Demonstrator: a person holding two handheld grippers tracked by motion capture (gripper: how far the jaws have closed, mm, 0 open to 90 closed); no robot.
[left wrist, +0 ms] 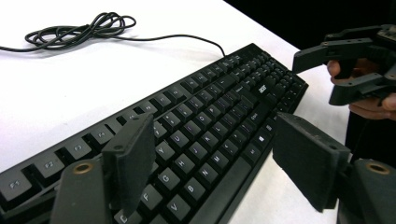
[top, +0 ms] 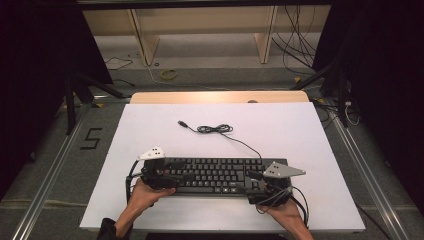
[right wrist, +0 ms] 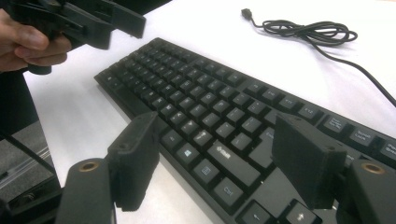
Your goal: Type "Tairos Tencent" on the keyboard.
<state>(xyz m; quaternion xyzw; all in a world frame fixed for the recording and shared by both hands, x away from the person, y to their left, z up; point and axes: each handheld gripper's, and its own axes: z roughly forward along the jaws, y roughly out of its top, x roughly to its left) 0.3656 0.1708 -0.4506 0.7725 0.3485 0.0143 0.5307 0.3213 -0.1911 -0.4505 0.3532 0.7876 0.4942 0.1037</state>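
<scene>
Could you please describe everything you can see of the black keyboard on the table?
The keyboard is a full-size black wired one, seemingly plastic, with white legends and a number pad. It lies flat, keys up, near the front edge of the white table, long side across. Its thin black cable runs from the back edge to a loose coil, ending in a free plug. The left claw and right claw stand open at its two ends, jaws straddling the front edge without pressing it.
</scene>
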